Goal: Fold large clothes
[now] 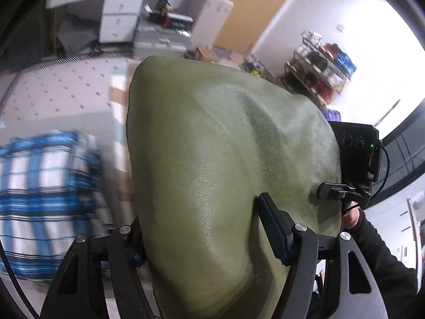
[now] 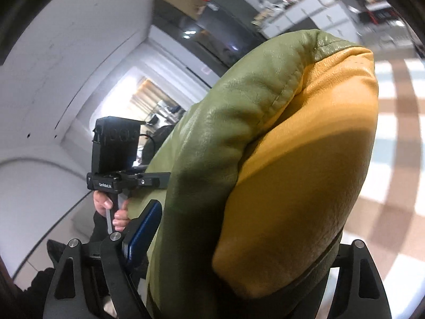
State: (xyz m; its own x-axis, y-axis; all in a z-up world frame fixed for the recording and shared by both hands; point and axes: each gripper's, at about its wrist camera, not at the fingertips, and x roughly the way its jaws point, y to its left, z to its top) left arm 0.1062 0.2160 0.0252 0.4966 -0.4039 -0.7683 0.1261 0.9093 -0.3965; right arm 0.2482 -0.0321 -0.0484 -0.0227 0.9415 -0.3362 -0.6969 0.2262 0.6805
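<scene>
1. The left gripper was clamped on a thick fold of an olive-green leather jacket, which bulged up between its fingers and filled the middle of the left wrist view.
2. The right gripper pinched another bunched part of the jacket, green outside with a mustard-yellow lining showing.
3. A blue plaid garment lay blurred below, left of the jacket.
4. A hand gripped the other tool's handle.

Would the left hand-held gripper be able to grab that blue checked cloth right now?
Probably not. The left hand-held gripper is already clamped on the bulky olive-green leather garment, which fills its jaws. The blue-and-white checked cloth lies off to the side, below.
</scene>
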